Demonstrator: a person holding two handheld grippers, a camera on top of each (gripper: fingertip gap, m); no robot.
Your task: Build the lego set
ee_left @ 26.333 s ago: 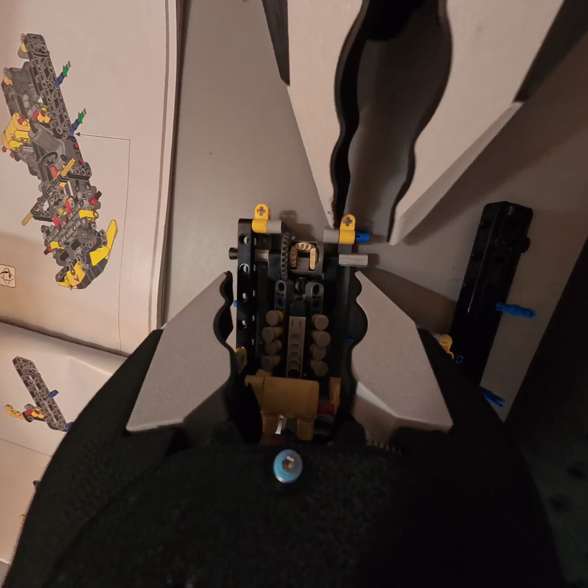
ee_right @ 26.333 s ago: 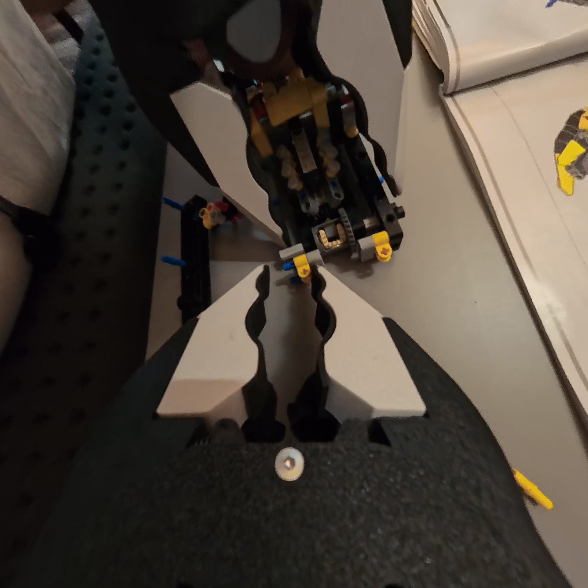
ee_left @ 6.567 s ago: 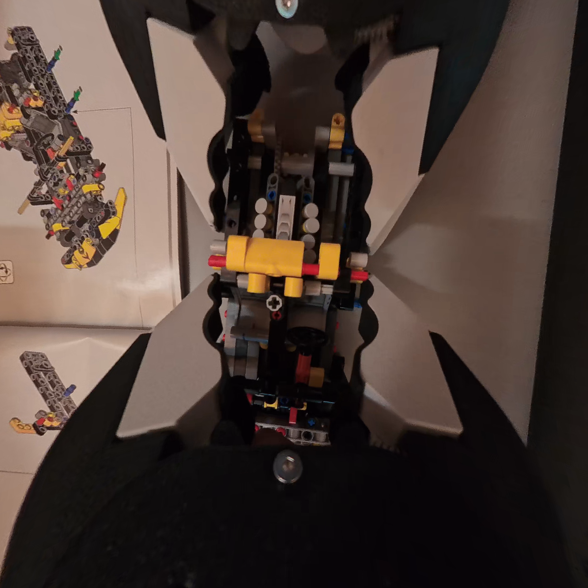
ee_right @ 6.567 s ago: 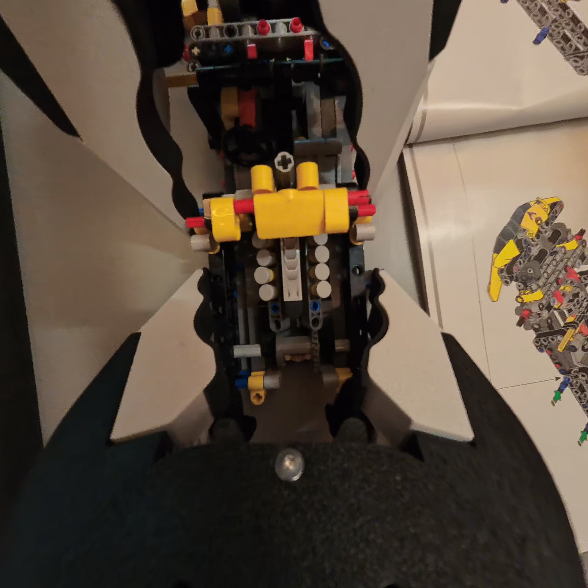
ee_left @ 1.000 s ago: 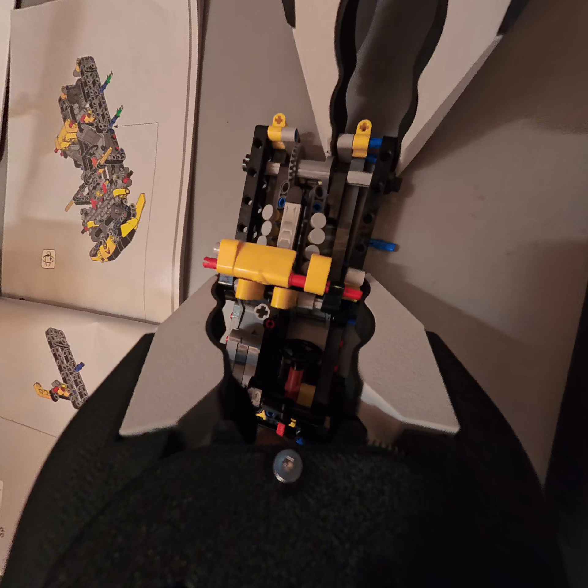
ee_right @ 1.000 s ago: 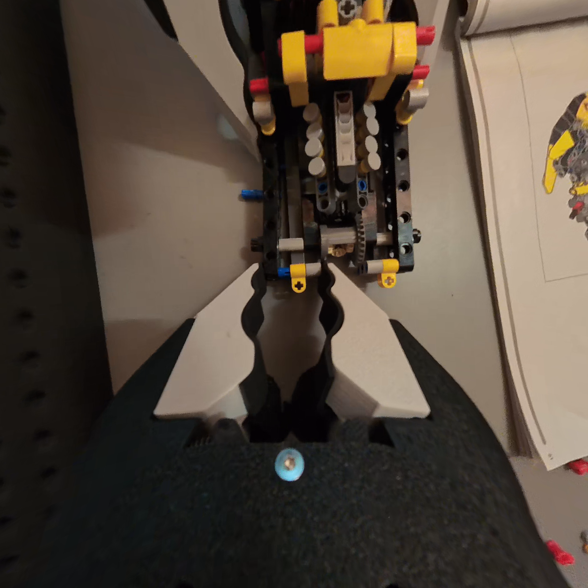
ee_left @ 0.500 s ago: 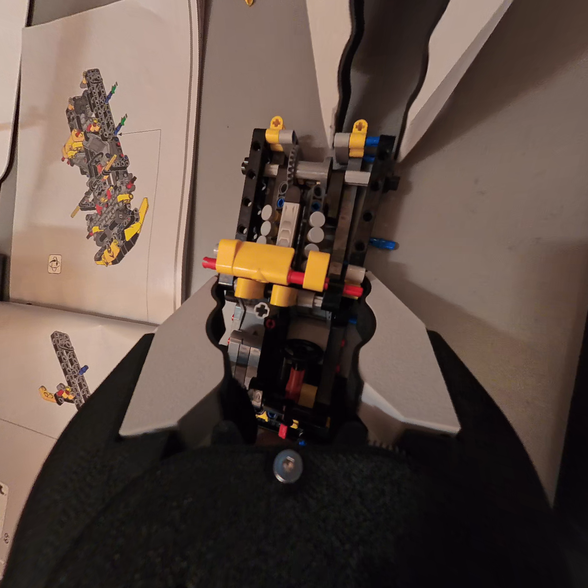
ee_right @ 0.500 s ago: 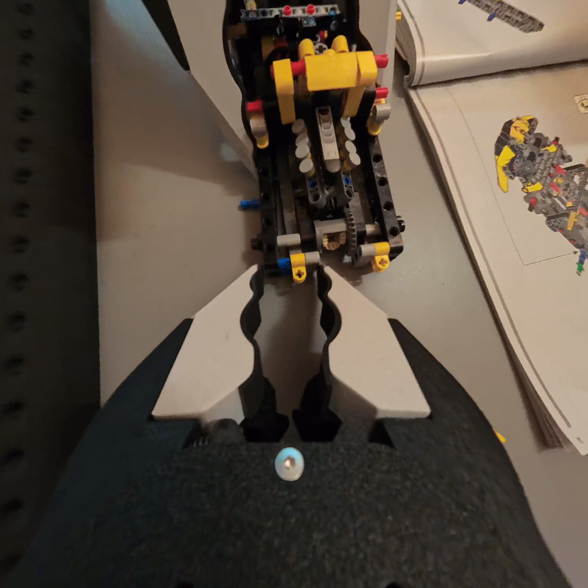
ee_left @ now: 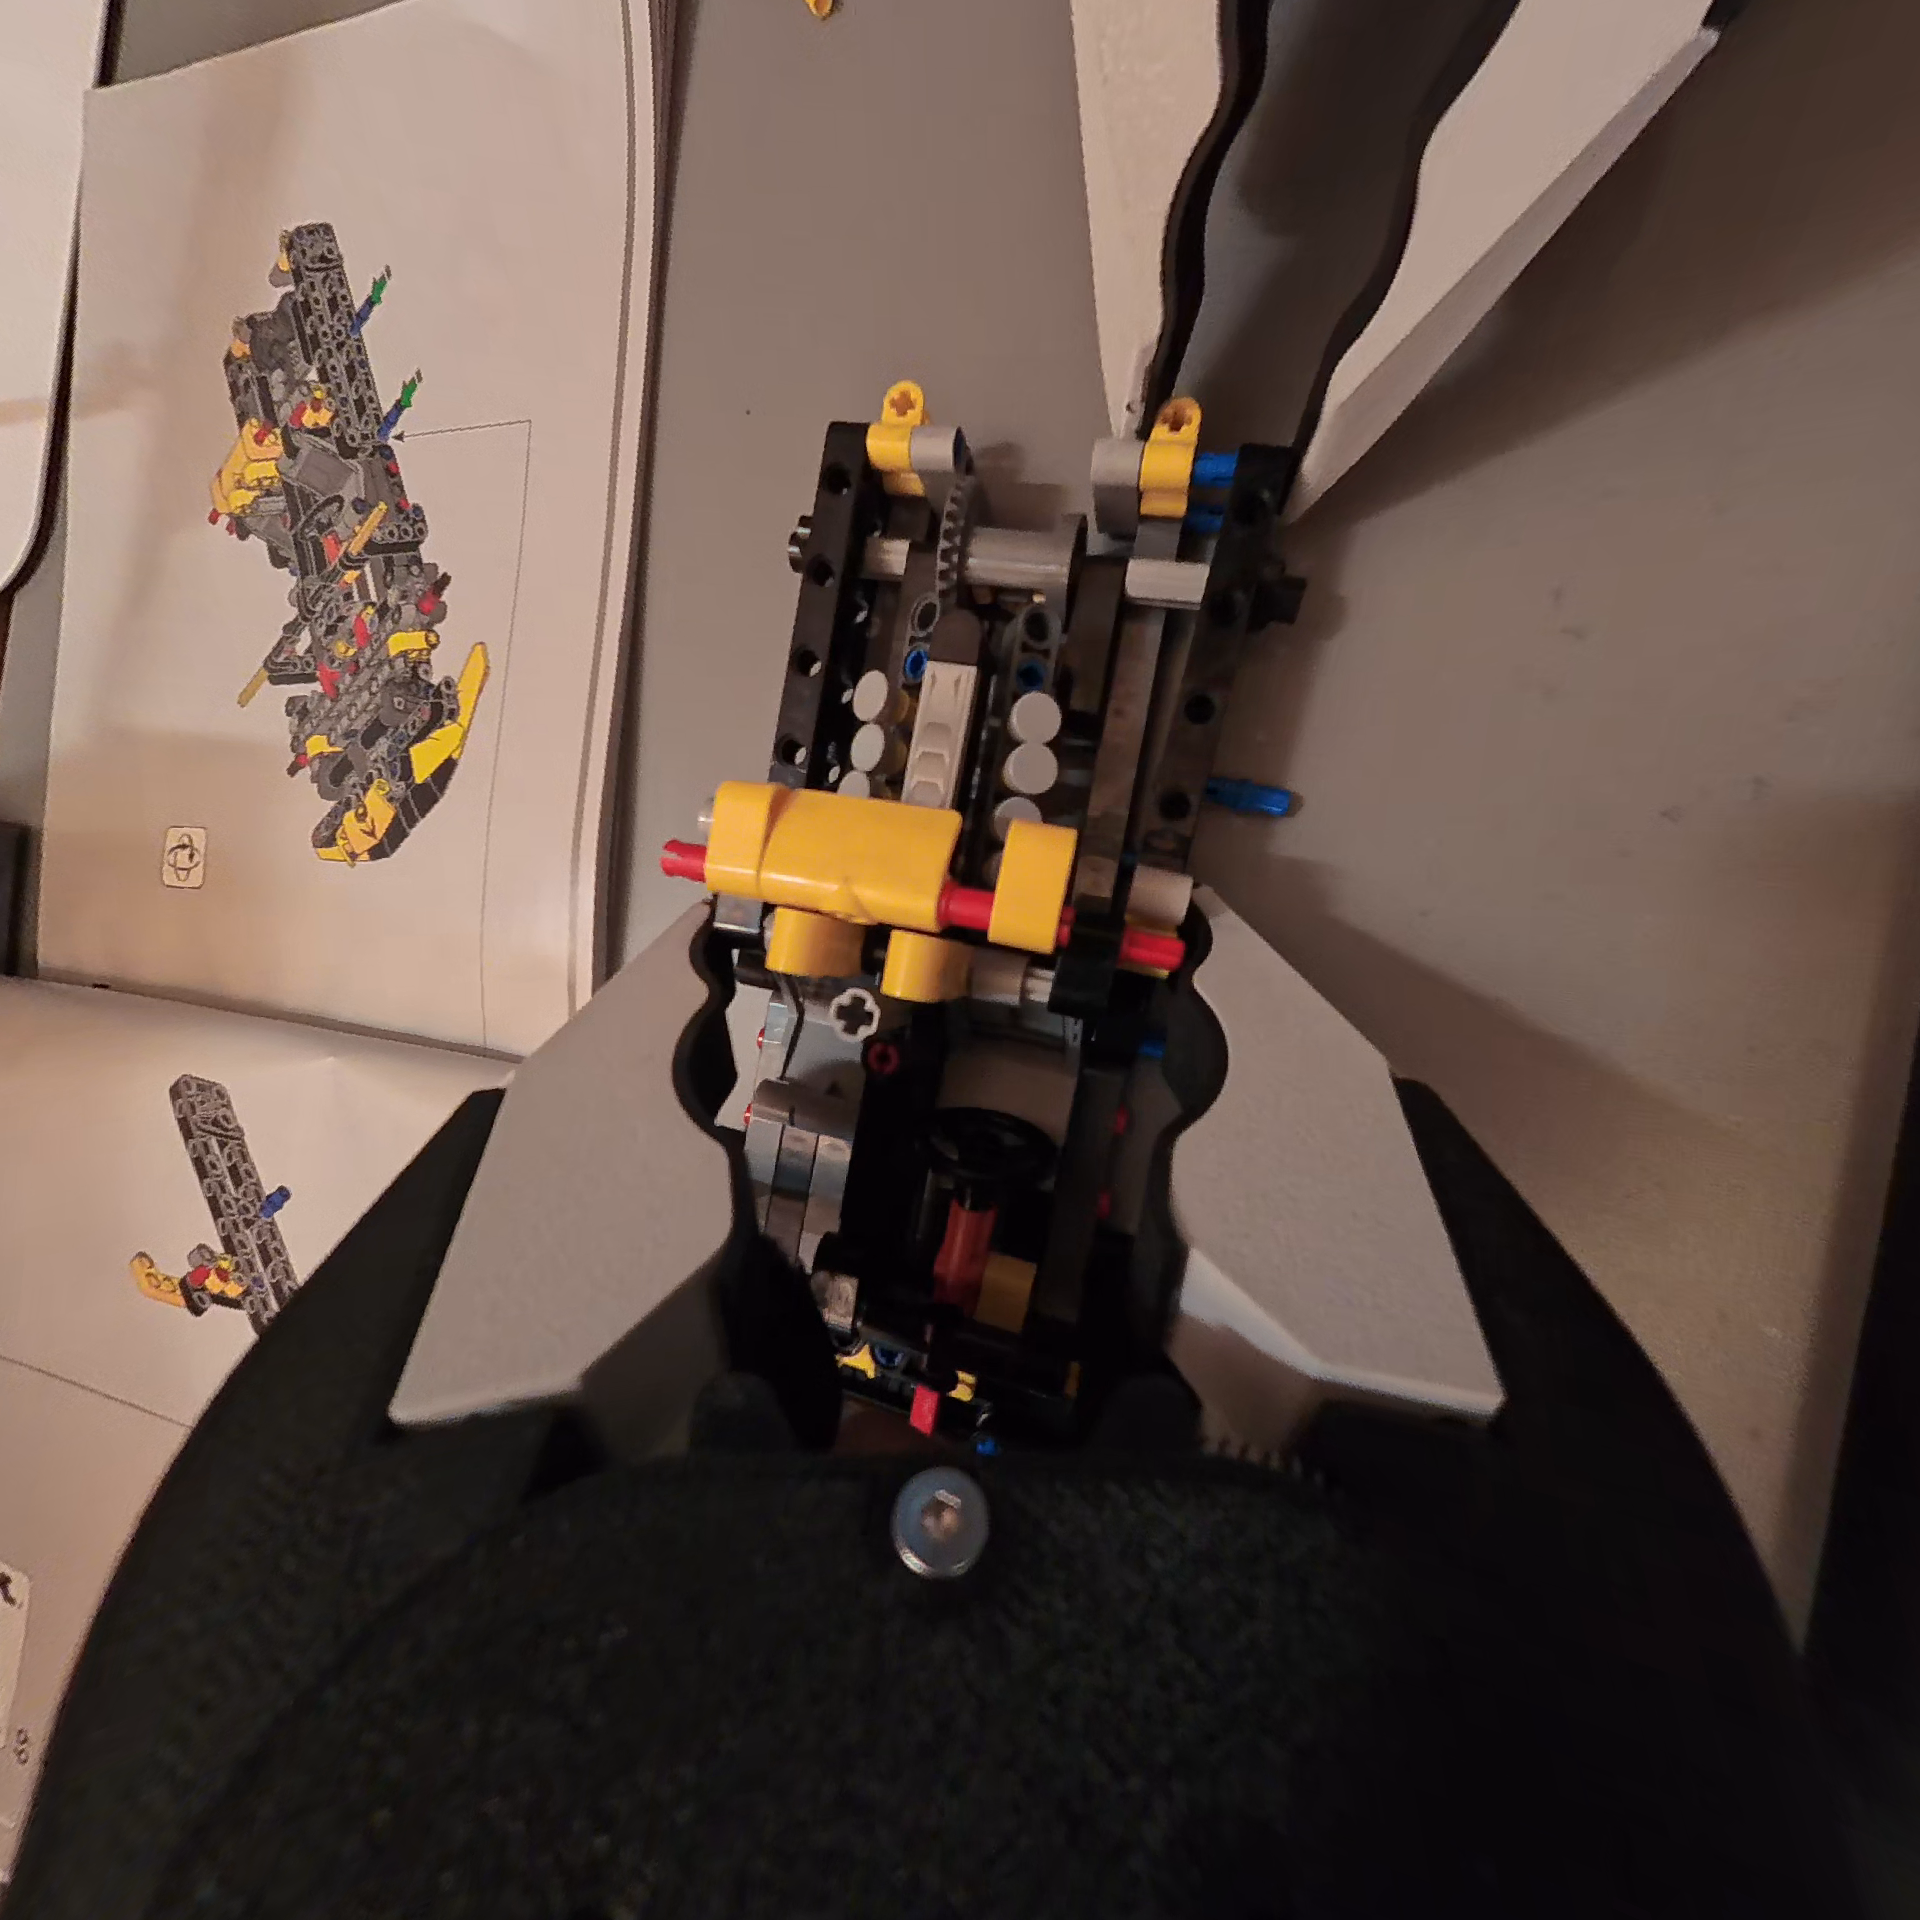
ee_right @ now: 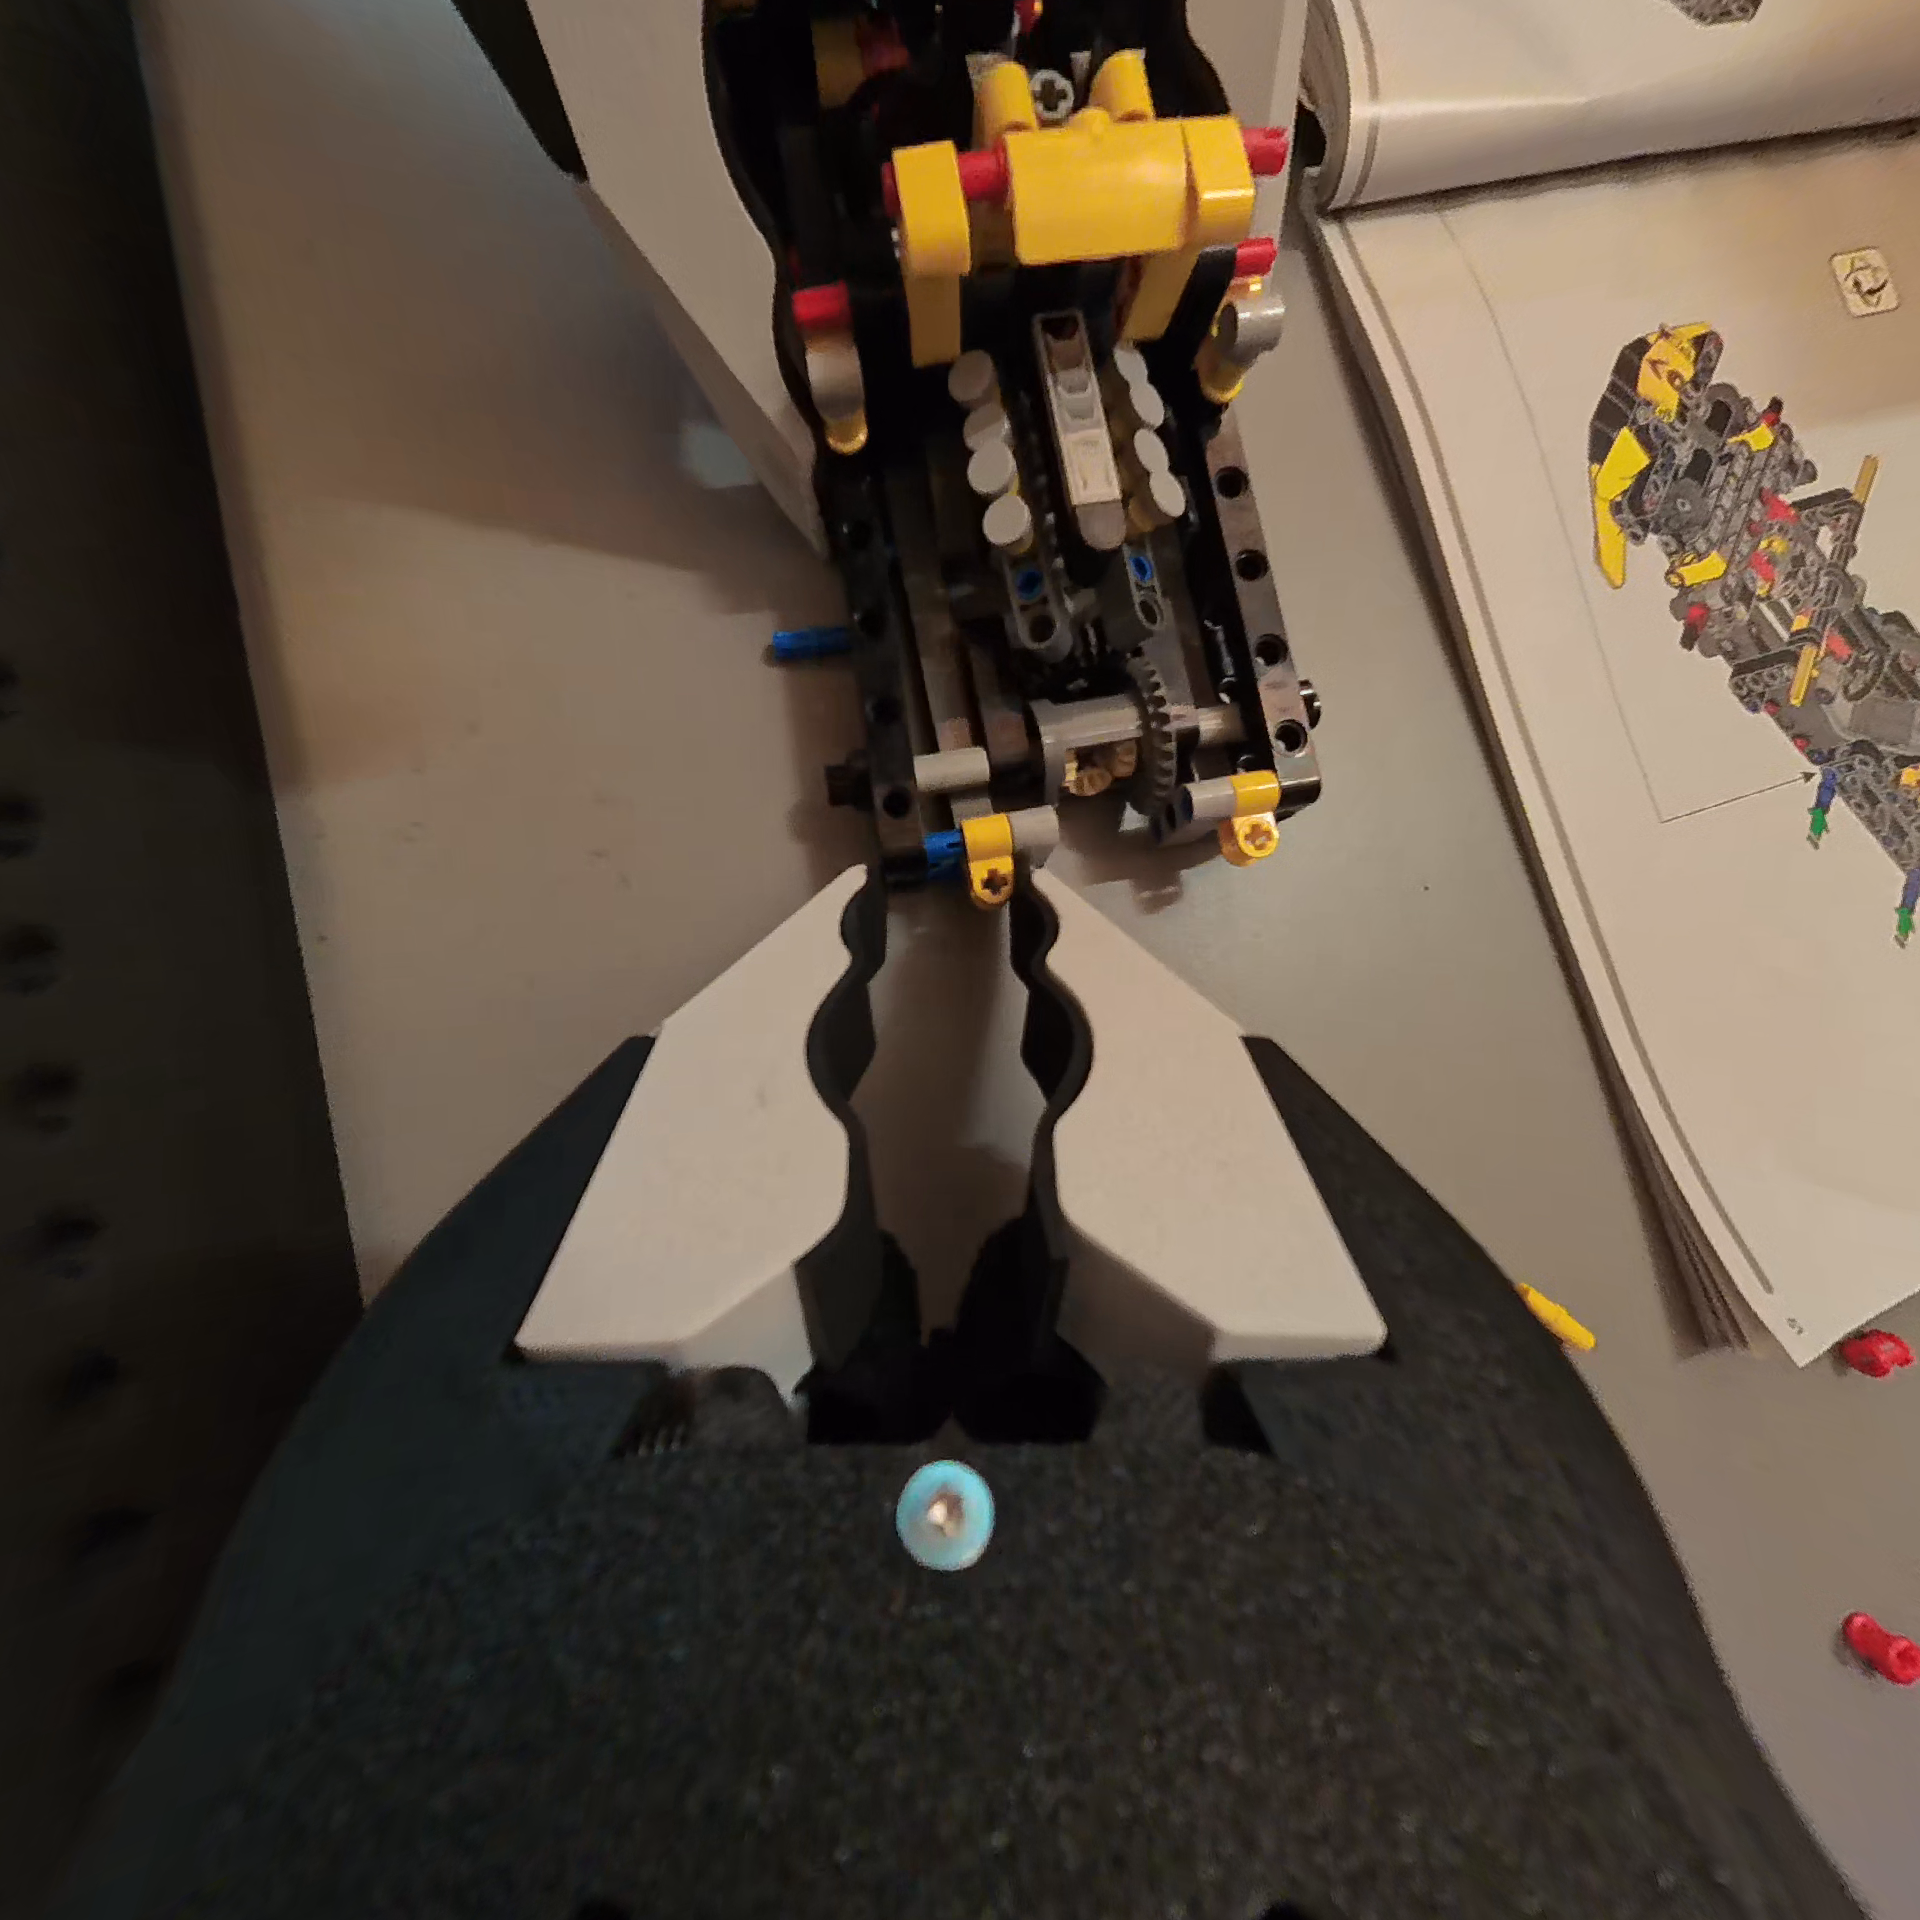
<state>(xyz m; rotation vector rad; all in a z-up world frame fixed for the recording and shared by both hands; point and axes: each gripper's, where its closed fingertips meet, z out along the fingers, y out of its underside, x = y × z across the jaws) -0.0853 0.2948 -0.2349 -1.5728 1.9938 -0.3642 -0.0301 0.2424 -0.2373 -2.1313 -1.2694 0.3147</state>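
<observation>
The lego assembly [ee_left: 987, 831], a long black-framed chassis with a yellow block on a red axle across its middle, lies flat on the grey bench [ee_right: 540, 644]. Its near end sits clamped between the two pale fingers of the left gripper [ee_left: 951, 935], whose jaws press on the black side beams. The far end of the assembly carries a grey gear on a cross axle and two yellow connectors [ee_right: 987, 847] that stick out past the frame. A blue pin [ee_left: 1252, 798] projects from one side beam.

The right gripper [ee_right: 945, 904] faces that far end. Its jaws stand narrowly parted with nothing between them, the fingertips flanking one yellow connector; whether they touch it cannot be told.

An open instruction booklet [ee_left: 343, 499] lies on the bench beside the assembly, showing coloured drawings of the model. Loose small parts rest near the booklet's corner: two red pieces [ee_right: 1875, 1351] and a yellow pin [ee_right: 1553, 1314]. A dark perforated surface [ee_right: 62, 935] borders the bench on the side opposite the booklet.
</observation>
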